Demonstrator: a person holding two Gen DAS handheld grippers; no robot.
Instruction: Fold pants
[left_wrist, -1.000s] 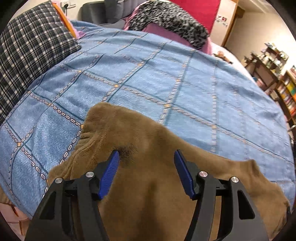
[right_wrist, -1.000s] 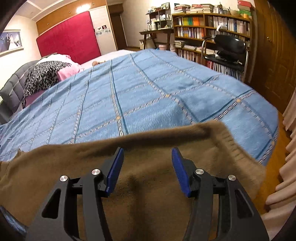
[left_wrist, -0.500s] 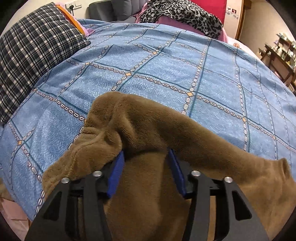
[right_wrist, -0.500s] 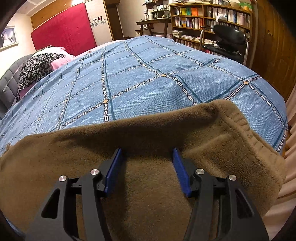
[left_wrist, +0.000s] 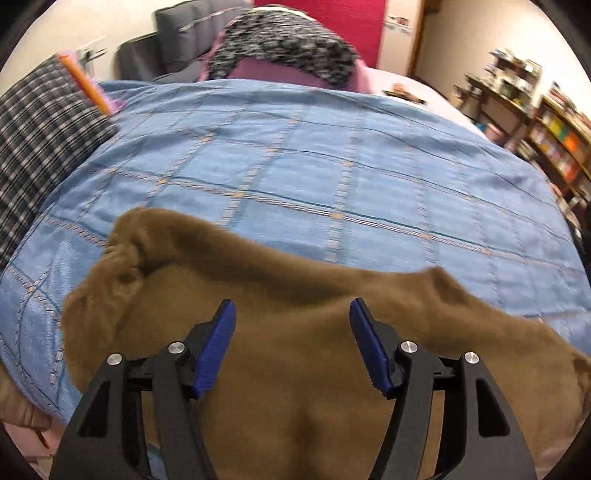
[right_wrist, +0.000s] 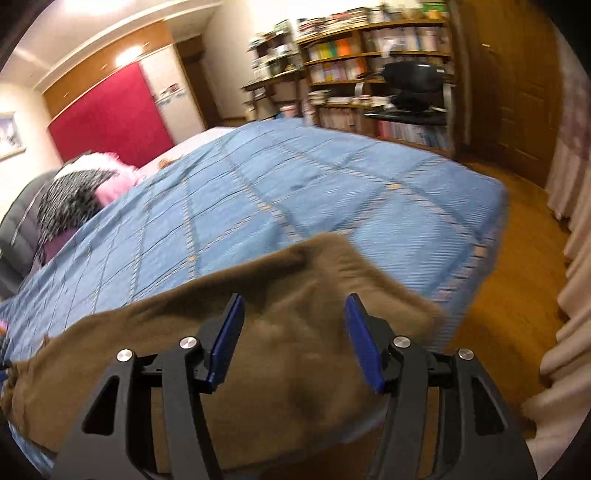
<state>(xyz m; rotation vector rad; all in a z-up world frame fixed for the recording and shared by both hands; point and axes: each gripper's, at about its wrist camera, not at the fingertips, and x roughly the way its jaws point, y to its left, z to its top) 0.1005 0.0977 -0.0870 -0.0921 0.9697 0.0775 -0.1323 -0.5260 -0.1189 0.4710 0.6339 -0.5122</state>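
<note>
Both wrist views are smeared with motion blur, but the essentials read. The soft brown fleece pants (left_wrist: 303, 332) lie along the near edge of the blue quilted bedspread with its grid of stitched lines (left_wrist: 332, 177), filling the 6 o'clock half of each view. That looks like a fold just laid down: the far edge runs in one long line across the bed, and the hands seem to be letting it settle.

The left gripper (left_wrist: 291, 325) stands released. Its blue pads (left_wrist: 218, 347) have just been opening, with cloth showing between them but no pinch on it; the pads sit apart with nothing gathered. At 10 o'clock from it the pants bunch into a rumpled lump (left_wrist: 129, 251), probably the waistband end, though the blur keeps me from being sure.

The right gripper (right_wrist: 293, 328) is let go as well, its jaws having just been opening over flat fleece. A corner of the pants (right_wrist: 332, 247) peaks at 12 o'clock above it, near the bed's edge.

Hidden: the near edge of the pants is cut off behind both gripper bodies, so how many layers lie there I cannot tell. At 12 o'clock in the left view sits a black-and-white speckled cover over something pink (left_wrist: 280, 48); at 9 o'clock a dark plaid pillow (left_wrist: 37, 133), half cropped.
</note>
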